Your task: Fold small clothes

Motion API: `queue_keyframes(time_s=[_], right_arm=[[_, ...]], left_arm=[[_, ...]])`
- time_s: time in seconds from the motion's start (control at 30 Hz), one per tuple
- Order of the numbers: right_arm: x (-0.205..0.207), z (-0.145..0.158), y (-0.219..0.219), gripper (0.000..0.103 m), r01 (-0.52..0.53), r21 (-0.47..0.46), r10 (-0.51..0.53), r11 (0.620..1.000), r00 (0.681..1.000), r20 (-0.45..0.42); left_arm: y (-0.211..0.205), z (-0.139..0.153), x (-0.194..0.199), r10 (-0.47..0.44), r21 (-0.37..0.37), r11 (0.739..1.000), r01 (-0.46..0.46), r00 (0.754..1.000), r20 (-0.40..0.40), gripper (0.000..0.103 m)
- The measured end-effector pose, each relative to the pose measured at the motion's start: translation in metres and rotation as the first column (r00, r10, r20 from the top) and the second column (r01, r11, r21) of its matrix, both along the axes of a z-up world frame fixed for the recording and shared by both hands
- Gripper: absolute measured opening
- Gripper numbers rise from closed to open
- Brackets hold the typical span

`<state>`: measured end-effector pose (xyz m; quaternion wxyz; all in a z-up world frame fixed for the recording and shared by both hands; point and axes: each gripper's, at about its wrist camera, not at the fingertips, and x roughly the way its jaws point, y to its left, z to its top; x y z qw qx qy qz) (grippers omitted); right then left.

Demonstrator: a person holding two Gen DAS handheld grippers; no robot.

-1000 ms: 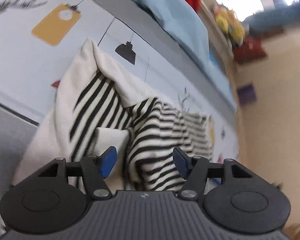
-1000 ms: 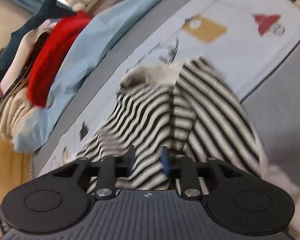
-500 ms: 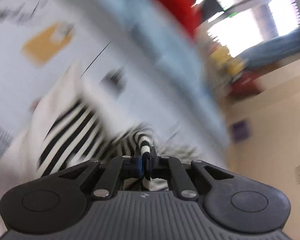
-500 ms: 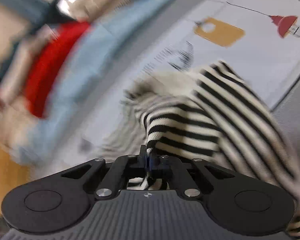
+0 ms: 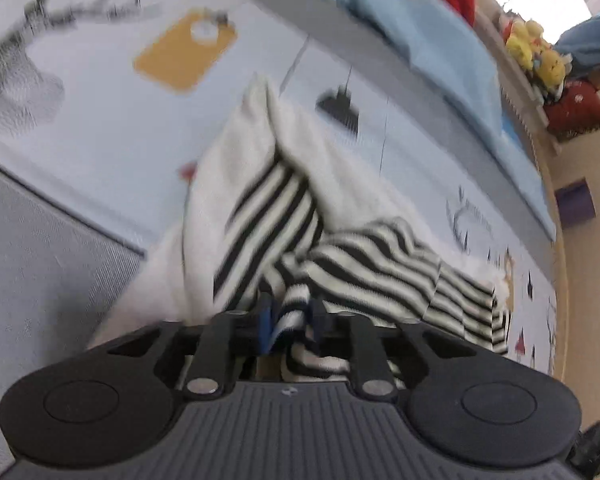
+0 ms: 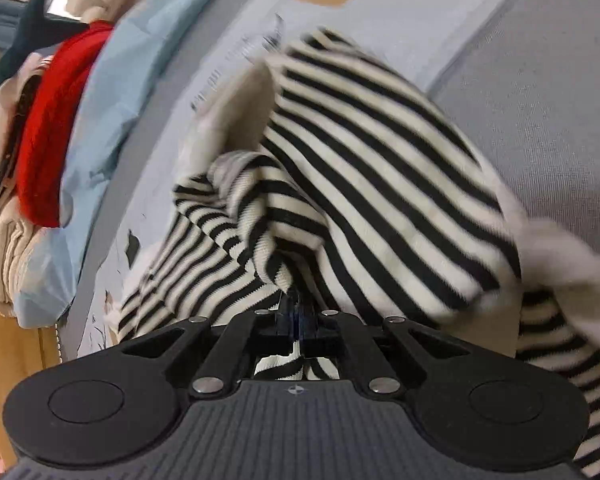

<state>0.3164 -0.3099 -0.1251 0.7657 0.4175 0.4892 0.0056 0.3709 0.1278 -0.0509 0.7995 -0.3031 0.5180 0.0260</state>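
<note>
Here the left gripper [image 5: 290, 320] is clamped on a bunched edge of the striped top [image 5: 360, 276], its blue pads squeezed against a fold of knit with a short tail of cloth hanging back toward the camera. The top lies crumpled on the printed mat [image 5: 100, 120], its white lining turned out in a peak at the far end, striped sleeve or hem trailing to the right. Farther right, the right gripper [image 6: 298, 320] is pinched tight on another fold of the same top [image 6: 380, 184], jaws almost meeting through the cloth. A pile of clothes [image 6: 48, 128] sits beyond the mat at the left of that view.

Judging by the two grips, the step in hand is picking the top up to spread it. Next, it likely needs lifting and pulling apart until it hangs flat, then laying down smooth before any fold.
</note>
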Motion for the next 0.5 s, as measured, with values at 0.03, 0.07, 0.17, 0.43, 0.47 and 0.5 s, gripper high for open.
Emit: queue_keyframes(time_s=[0.03, 0.07, 0.17, 0.43, 0.47, 0.5], right_arm=[[0.0, 0.006, 0.001, 0.003, -0.008, -0.038, 0.009, 0.999, 1.0, 0.019], [0.0, 0.014, 0.002, 0.006, -0.009, -0.078, 0.012, 0.997, 0.999, 0.037], [-0.003, 0.033, 0.006, 0.006, 0.016, -0.178, 0.002, 0.984, 0.995, 0.099], [0.019, 0.042, 0.017, 0.014, -0.066, -0.128, 0.101, 0.99, 0.952, 0.288], [0.025, 0.034, 0.017, 0.016, -0.086, -0.115, 0.113, 0.99, 0.961, 0.252], [0.029, 0.025, 0.017, 0.016, -0.091, -0.126, 0.115, 0.988, 0.973, 0.198]], left_arm=[[0.002, 0.008, -0.002, 0.018, 0.015, 1.0, -0.019, 0.999, 0.042, 0.042], [0.002, 0.014, -0.003, 0.024, 0.019, 1.0, -0.025, 0.997, 0.076, 0.044], [-0.002, 0.034, -0.006, 0.005, 0.027, 1.0, -0.01, 0.983, 0.182, 0.044], [-0.036, 0.024, 0.003, -0.19, 0.123, 0.977, 0.173, 0.972, 0.141, 0.021], [-0.04, 0.012, 0.005, -0.209, 0.173, 0.965, 0.196, 0.976, 0.063, 0.018], [-0.041, 0.003, 0.007, -0.214, 0.205, 0.956, 0.208, 0.977, 0.007, 0.018]])
